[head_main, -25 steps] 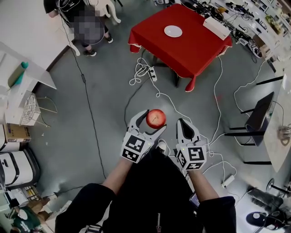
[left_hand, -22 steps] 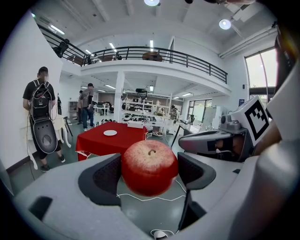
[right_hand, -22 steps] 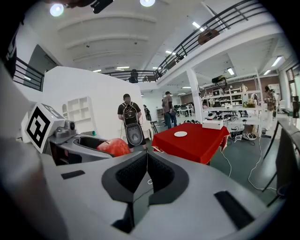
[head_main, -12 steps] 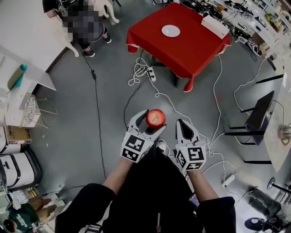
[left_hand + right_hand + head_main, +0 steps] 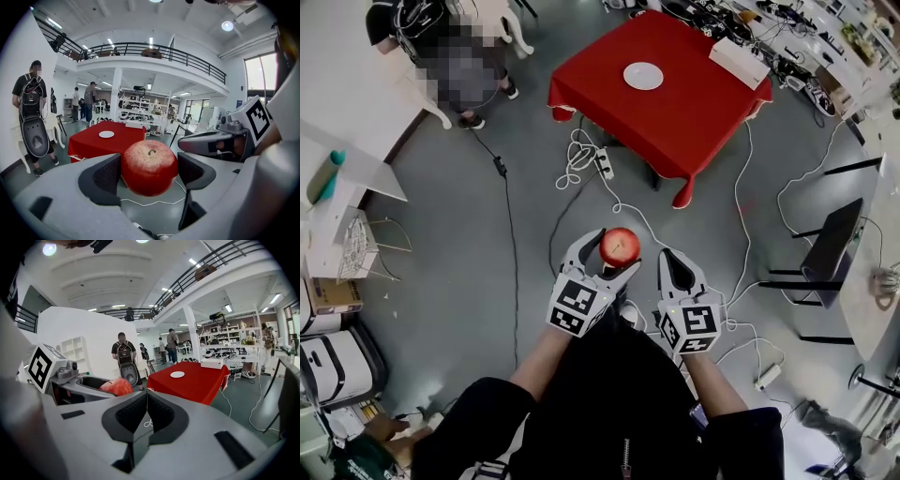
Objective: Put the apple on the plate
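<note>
My left gripper (image 5: pixel 607 253) is shut on a red apple (image 5: pixel 619 246), held in the air over the grey floor; the apple (image 5: pixel 149 167) fills the gap between the dark pads in the left gripper view. Beside it, my right gripper (image 5: pixel 669 263) is shut with nothing in it, its pads (image 5: pixel 146 414) meeting. A white plate (image 5: pixel 643 75) lies on a table with a red cloth (image 5: pixel 675 103) far ahead; the plate (image 5: pixel 106 134) shows small in the left gripper view and also as the plate (image 5: pixel 177 374) in the right gripper view.
White cables and a power strip (image 5: pixel 605 164) trail over the floor between me and the table. A white box (image 5: pixel 740 62) sits on the table's far right. A person with a backpack (image 5: pixel 455 56) stands at the left. Shelves (image 5: pixel 337 206) line the left wall; a dark chair (image 5: pixel 825 253) stands right.
The table and plate have slid slightly down and left in the head view, so I have come a little closer. Both grippers hold the same pose, apple still gripped.
</note>
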